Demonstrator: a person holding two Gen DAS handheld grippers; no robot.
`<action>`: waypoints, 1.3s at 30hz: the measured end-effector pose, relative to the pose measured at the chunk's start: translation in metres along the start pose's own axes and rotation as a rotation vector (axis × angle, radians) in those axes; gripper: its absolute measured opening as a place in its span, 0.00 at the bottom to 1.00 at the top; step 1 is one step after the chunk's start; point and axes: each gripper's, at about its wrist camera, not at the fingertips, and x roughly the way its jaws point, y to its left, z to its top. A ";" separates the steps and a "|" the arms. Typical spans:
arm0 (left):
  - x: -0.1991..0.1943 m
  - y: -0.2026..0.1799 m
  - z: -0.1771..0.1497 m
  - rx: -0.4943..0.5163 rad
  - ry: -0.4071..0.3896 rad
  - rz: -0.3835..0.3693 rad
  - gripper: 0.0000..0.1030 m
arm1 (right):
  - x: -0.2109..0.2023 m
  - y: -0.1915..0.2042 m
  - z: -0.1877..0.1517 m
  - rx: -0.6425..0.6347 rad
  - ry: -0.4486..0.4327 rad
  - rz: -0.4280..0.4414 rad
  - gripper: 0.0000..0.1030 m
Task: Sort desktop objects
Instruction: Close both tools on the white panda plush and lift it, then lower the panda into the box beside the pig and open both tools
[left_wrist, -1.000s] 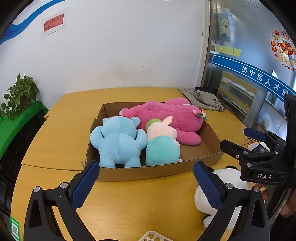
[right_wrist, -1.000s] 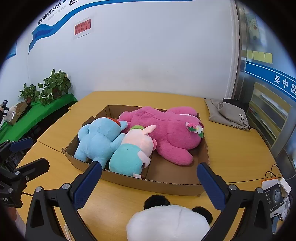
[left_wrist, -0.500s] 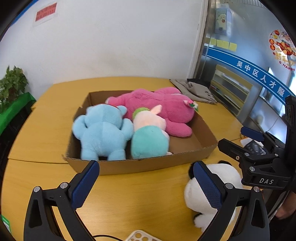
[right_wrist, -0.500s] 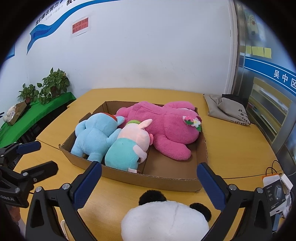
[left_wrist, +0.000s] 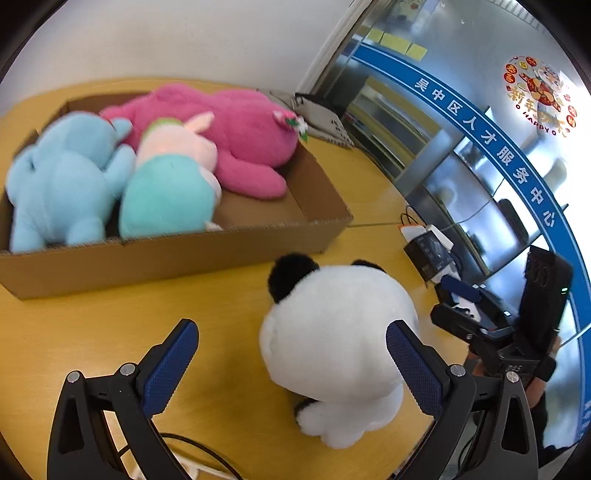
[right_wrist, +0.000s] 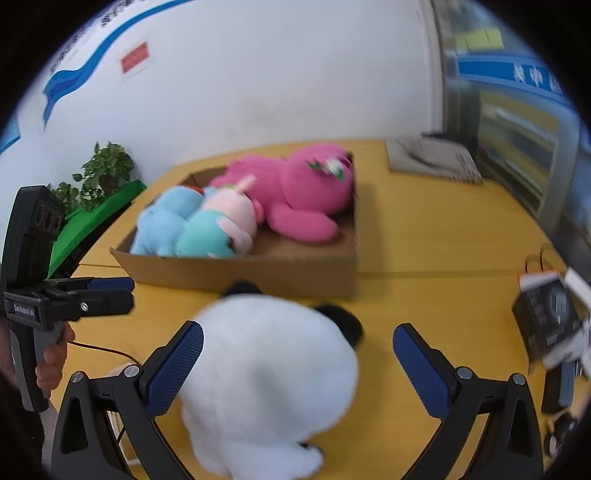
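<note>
Both tongs, left (left_wrist: 291, 363) and right (right_wrist: 297, 363), stood apart around the white plush panda (right_wrist: 269, 373) on the yellow table (right_wrist: 436, 240), outside the cardboard box (left_wrist: 177, 254); a centred grip on its body seemed best.

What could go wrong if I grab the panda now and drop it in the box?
Both open grippers, left and right, frame the panda plush, so they could collide. The round, soft body may slip from a shallow pinch. The cardboard box already holds three plush toys; only the corner beside the pink bear looks free.
</note>
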 end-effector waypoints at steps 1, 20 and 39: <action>0.006 0.002 -0.002 -0.009 0.013 -0.013 1.00 | 0.005 -0.009 -0.006 0.024 0.027 0.011 1.00; 0.073 -0.005 -0.003 0.024 0.158 -0.246 0.77 | 0.083 0.009 -0.059 0.028 0.287 0.336 0.93; -0.032 -0.045 0.055 0.164 -0.098 -0.199 0.62 | 0.019 0.038 0.011 -0.155 -0.018 0.397 0.73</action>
